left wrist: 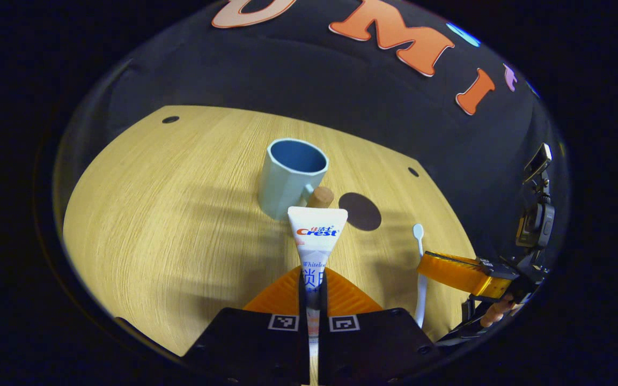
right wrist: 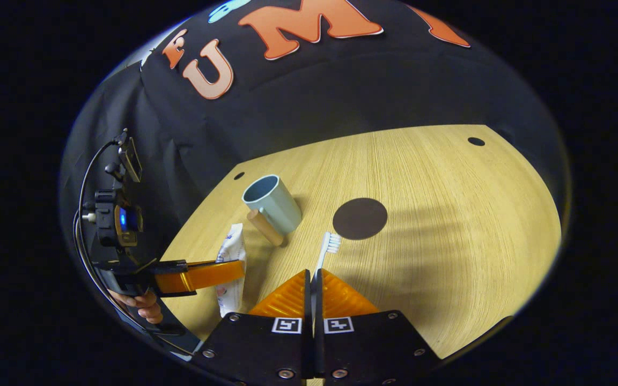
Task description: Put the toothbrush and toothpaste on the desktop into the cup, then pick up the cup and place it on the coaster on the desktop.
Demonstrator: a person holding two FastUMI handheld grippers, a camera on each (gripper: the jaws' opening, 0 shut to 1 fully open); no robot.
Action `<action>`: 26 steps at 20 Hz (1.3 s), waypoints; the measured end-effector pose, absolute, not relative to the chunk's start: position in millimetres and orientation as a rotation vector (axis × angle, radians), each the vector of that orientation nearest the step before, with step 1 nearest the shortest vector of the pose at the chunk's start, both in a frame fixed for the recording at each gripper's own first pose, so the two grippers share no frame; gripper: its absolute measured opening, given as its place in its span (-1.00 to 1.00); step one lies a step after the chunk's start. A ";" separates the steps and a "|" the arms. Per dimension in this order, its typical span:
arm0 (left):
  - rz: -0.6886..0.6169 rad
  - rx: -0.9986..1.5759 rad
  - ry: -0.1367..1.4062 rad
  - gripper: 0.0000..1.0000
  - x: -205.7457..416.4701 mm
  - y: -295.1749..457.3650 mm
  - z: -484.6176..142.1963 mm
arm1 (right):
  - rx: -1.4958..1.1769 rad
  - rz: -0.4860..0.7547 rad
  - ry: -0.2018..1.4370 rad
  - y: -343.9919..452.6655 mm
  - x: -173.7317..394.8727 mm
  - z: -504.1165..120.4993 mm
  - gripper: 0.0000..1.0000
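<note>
- On the wooden tabletop (right wrist: 448, 214), the pale blue cup (right wrist: 272, 202) stands upright with its wooden handle (right wrist: 266, 227) toward the grippers; the dark round coaster (right wrist: 360, 218) lies just beside it, apart from it.
- The left gripper (left wrist: 313, 289) has both fingers pressed on the toothpaste (left wrist: 317, 230), the tube's flat crimped end pointing at the cup.
- The right gripper (right wrist: 311, 292) is clamped on the handle of the toothbrush (right wrist: 328, 246), whose bristle head lies near the coaster's edge.
</note>
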State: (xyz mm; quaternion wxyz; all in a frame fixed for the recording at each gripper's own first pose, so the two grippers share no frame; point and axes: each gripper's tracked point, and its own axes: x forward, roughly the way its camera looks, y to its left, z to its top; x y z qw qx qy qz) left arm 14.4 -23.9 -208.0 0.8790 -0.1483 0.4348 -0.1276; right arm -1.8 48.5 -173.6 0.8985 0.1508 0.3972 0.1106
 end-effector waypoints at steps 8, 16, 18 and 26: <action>-0.245 -0.335 0.611 -0.89 48.4 19.2 -146.7 | 0.355 0.246 0.655 48.0 18.3 -120.1 -0.99; -0.203 -0.357 0.442 -0.89 128.2 31.9 -113.2 | 0.391 0.278 0.511 51.2 52.1 -82.3 -0.98; -0.170 -0.366 0.426 -0.88 150.8 35.1 -118.2 | 0.400 0.279 0.471 47.9 63.3 -73.8 -0.98; -0.130 -0.384 0.364 -0.89 215.7 37.7 -145.1 | 0.470 0.265 0.391 34.9 111.5 -63.5 -0.98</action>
